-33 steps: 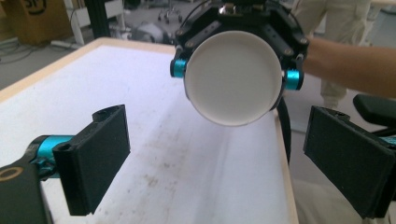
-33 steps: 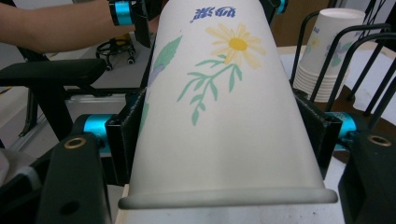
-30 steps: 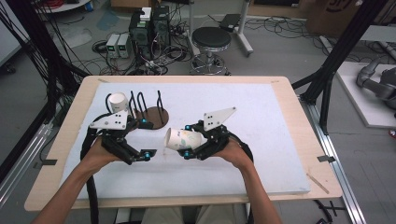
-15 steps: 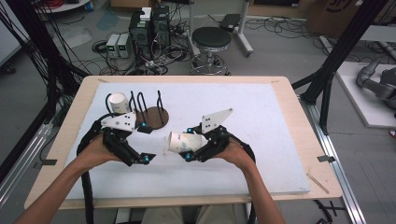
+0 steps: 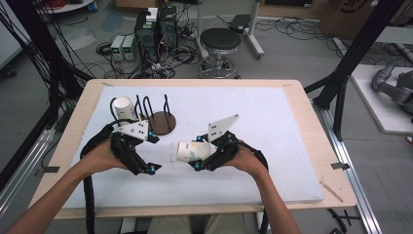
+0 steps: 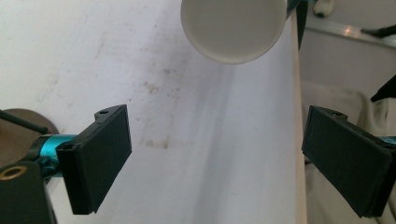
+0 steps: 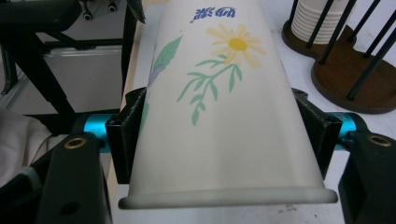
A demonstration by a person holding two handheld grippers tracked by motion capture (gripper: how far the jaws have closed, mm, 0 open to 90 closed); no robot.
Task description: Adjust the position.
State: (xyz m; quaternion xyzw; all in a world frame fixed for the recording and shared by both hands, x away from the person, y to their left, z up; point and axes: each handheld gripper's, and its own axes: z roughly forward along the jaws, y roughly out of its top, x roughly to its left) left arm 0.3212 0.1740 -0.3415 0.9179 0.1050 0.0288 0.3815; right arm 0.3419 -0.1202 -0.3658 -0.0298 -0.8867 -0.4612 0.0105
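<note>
A white paper cup (image 5: 186, 150) printed with a yellow flower (image 7: 219, 79) lies sideways in my right gripper (image 5: 198, 153), whose jaws are shut on the cup's sides near its rim. The cup's base points left at my left gripper (image 5: 152, 151). In the left gripper view that round white base (image 6: 233, 28) hangs ahead of and above my left gripper (image 6: 215, 158). Its jaws stand wide open with nothing between them, a short way from the cup.
A brown wooden cup rack (image 5: 160, 122) with black upright rods stands behind the left gripper. It holds a stack of white cups (image 5: 124, 106), also seen in the right gripper view (image 7: 322, 18). The white mat (image 5: 272, 122) covers the wooden table (image 5: 311, 146).
My left gripper has shifted slightly to the right, toward the cup's base. The right gripper and the cup have stayed still.
</note>
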